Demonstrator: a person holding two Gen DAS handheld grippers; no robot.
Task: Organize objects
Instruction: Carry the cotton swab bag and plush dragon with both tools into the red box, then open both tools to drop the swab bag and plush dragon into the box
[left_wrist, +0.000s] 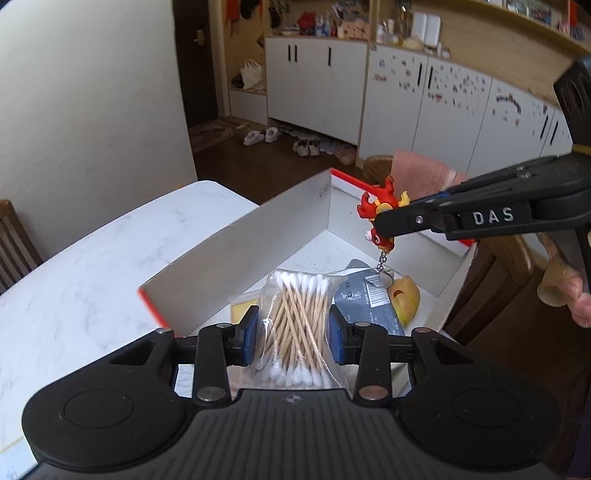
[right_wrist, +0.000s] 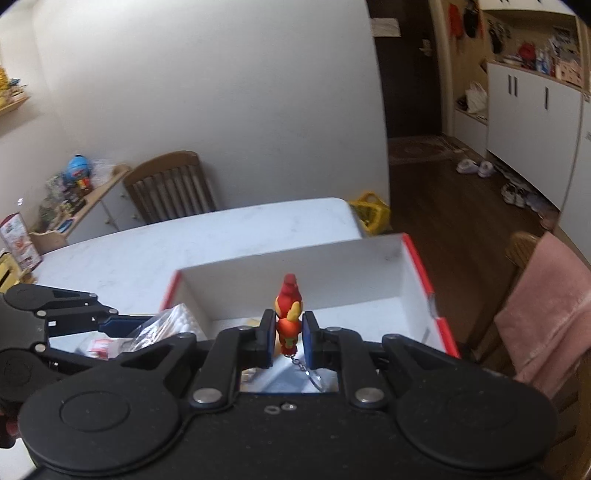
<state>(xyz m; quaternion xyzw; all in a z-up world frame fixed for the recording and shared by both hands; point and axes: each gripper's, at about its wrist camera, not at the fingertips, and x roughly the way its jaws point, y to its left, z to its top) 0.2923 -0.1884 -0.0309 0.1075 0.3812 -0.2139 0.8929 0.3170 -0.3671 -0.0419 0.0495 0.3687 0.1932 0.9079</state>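
1 white box (left_wrist: 236, 254) with red edges sat on the marble table (left_wrist: 92, 258). Over it, the left gripper (left_wrist: 293, 328) squeezed 1 bag of cotton swabs (left_wrist: 299, 325), and the right gripper (right_wrist: 289, 332) pinched 1 red dragon keychain (right_wrist: 290, 310). A dark packet (left_wrist: 369, 306) and a yellow thing (left_wrist: 406, 299) lay inside the box, partly hidden. White cupboards (left_wrist: 314, 85) stood behind.

The clear, glossy, crinkled plastic bag of wooden-stemmed cotton swabs (left_wrist: 295, 325) sits low in the centre of the left wrist view, between matt black plastic gripper fingers with blue rubbery-looking pads (left_wrist: 251, 334). Right of centre, the glossy red-and-yellow moulded plastic figurine (left_wrist: 380, 206) hangs a thin metal chain with a shiny ring (left_wrist: 382, 264). The white matt cardboard box with red outer edges (left_wrist: 236, 243) rests on a smooth, faintly veined white marble-look tabletop (left_wrist: 92, 258). At the right edge of the right wrist view, a soft pink plush cloth (right_wrist: 546, 314) drapes over a chair.
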